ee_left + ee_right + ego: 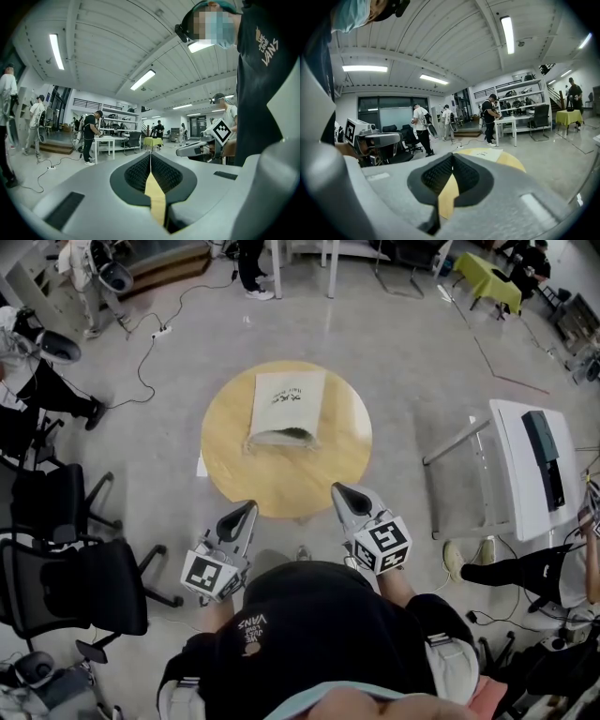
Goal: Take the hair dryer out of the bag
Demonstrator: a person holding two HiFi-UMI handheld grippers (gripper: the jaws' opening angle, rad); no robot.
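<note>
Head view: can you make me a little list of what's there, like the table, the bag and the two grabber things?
table: round, wooden
bag: pale, lying flat on the table, mouth facing the person
hair dryer: not in sight
left gripper: shut, empty, by the table's near edge, apart from the bag
right gripper: shut, empty, by the table's near edge, apart from the bag
task: not begun, bag untouched

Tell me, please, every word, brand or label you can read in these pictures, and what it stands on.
"VANS": on the person's black shirt, readable in the left gripper view and the head view.
Small print above that logo: too small to read.
Dark print on the bag on the round table: too blurred to read.
</note>
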